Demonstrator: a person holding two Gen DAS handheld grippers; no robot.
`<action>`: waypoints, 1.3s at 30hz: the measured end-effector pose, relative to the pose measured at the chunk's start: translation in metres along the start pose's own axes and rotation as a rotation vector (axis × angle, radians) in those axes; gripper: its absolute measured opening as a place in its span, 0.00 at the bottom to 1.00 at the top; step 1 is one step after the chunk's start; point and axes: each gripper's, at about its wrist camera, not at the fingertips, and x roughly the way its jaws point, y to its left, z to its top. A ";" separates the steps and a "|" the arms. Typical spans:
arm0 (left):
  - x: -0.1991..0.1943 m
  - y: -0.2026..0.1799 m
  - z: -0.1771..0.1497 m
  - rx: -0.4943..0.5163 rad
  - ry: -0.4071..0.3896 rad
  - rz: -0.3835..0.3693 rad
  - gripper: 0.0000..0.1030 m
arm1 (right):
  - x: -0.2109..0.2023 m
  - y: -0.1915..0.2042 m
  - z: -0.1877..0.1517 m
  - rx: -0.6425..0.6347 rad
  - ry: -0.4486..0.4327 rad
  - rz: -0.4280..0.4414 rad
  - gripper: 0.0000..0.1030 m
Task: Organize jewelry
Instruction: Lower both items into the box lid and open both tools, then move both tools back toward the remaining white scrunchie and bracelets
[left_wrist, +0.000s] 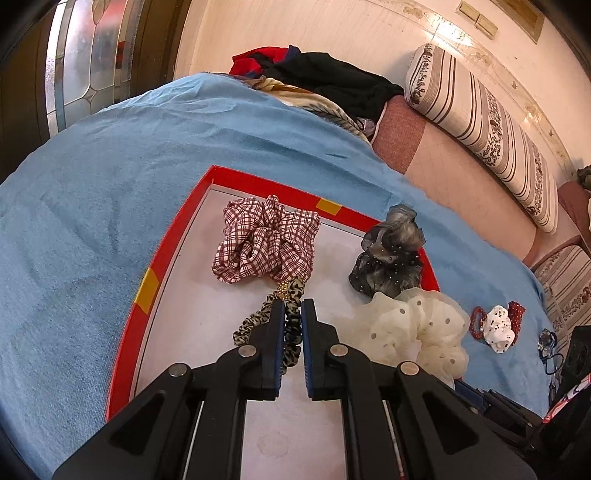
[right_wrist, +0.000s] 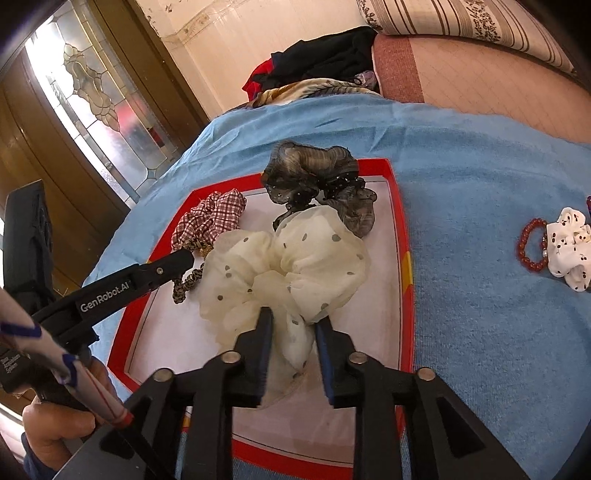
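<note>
A red-rimmed tray (left_wrist: 162, 266) with a white floor lies on a blue cloth (left_wrist: 92, 221). In it are a plaid scrunchie (left_wrist: 266, 240), a grey-black scrunchie (left_wrist: 388, 254), a cream dotted scrunchie (left_wrist: 410, 328) and a thin leopard-print scrunchie (left_wrist: 255, 321). My left gripper (left_wrist: 293, 308) is shut on the leopard-print scrunchie, low over the tray floor. In the right wrist view my right gripper (right_wrist: 293, 319) stands open around a loose fold of the cream dotted scrunchie (right_wrist: 288, 262), which rests in the tray (right_wrist: 400, 258). The left gripper (right_wrist: 189, 258) reaches in from the left there.
On the cloth right of the tray lie a small white dotted scrunchie (right_wrist: 569, 247) and a red bead bracelet (right_wrist: 528, 243); a blue trinket (left_wrist: 548, 347) lies further right. Piled clothes (left_wrist: 325, 77) and a striped bolster (left_wrist: 480, 125) sit behind. A person's hand (right_wrist: 55, 424) holds the left gripper.
</note>
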 end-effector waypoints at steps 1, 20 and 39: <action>0.000 -0.001 0.000 0.000 -0.001 -0.004 0.09 | 0.000 0.000 0.000 0.002 0.003 0.004 0.32; -0.015 -0.018 0.003 0.028 -0.075 -0.043 0.33 | -0.034 -0.008 -0.011 0.021 -0.026 0.025 0.50; -0.033 -0.121 -0.037 0.259 -0.176 -0.109 0.40 | -0.118 -0.084 -0.031 0.138 -0.142 -0.090 0.50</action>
